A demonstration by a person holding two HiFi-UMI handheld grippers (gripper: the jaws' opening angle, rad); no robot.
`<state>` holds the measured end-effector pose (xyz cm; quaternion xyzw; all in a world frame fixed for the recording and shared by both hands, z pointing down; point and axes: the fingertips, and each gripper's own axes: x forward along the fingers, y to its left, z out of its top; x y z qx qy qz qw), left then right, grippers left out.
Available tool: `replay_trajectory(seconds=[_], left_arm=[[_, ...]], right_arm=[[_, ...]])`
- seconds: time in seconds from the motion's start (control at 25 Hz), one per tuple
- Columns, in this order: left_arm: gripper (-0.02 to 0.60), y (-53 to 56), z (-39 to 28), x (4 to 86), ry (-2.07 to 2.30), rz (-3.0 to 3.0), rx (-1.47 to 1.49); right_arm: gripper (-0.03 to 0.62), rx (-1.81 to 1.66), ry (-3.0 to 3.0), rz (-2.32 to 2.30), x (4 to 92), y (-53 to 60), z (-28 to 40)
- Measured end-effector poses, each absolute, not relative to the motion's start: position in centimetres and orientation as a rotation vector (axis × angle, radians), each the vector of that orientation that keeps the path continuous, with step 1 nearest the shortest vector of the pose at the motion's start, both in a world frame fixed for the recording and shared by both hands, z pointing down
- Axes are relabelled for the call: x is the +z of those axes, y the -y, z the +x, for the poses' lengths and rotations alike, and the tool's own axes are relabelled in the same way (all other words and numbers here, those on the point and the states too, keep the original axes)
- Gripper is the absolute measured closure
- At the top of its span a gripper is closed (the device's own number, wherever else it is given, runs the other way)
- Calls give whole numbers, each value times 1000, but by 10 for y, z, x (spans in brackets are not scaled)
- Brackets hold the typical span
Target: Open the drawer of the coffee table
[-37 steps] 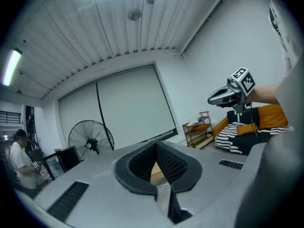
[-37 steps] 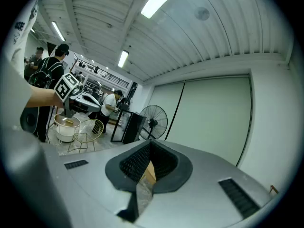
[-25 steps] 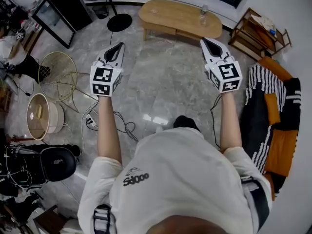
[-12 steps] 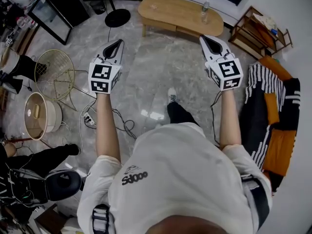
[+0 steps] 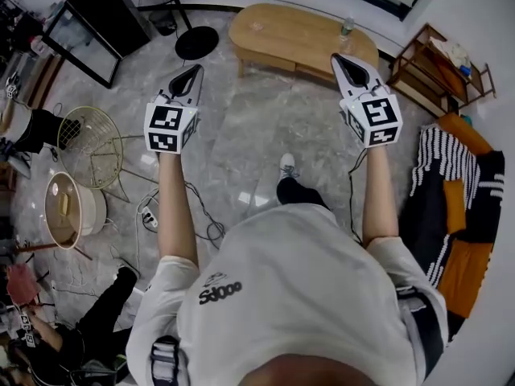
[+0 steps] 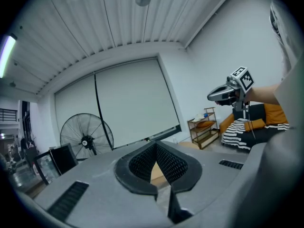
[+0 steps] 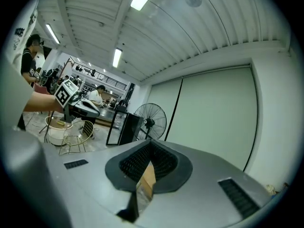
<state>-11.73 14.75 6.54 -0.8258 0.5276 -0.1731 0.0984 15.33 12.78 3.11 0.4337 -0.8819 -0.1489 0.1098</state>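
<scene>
The oval wooden coffee table (image 5: 302, 34) stands at the top of the head view, its near side face (image 5: 269, 55) turned to me; I cannot make out a drawer front on it. My left gripper (image 5: 191, 74) is held out level over the marble floor, short of the table's left end, jaws shut and empty. The right gripper (image 5: 348, 61) reaches to the table's near right edge, also shut on nothing. In the left gripper view the shut gripper (image 6: 155, 147) shows a sliver of table wood below its tips. The right gripper view shows the same past its shut gripper (image 7: 151, 151).
A clear bottle (image 5: 347, 26) stands on the table's right end. A floor fan's base (image 5: 197, 39) and a black cabinet (image 5: 96, 14) lie left of the table, a wooden shelf (image 5: 438, 59) and a sofa with a striped blanket (image 5: 451, 191) to the right. A wire basket (image 5: 92, 131), cables (image 5: 161, 199) and a seated person (image 5: 88, 320) are at left.
I have stepped toward the coffee table: both grippers moved forward together and the table now lies closer to their tips. Both stay shut. The person at lower left has shifted.
</scene>
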Motion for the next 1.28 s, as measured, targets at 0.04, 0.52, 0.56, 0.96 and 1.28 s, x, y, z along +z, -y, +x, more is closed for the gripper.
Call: replay_trajectory(seconds=[0.04, 0.52, 0.56, 0.96, 1.28], left_arm=[[563, -129, -114, 63, -1558, -2439, -519], [563, 58, -87, 60, -1597, -2445, -573], [563, 69, -85, 61, -1598, -2442, -578], [563, 149, -87, 74, -1623, -2453, -606], [563, 213, -116, 93, -1595, -2494, -601]], right_arm=[[589, -441, 2596, 1259, 30, -110, 155], [589, -385, 2607, 1206, 34, 77, 182], [589, -378, 2606, 1208, 36, 89, 186], [589, -345, 2567, 1167, 55, 172, 188], [589, -282, 2552, 1210, 69, 229, 163]])
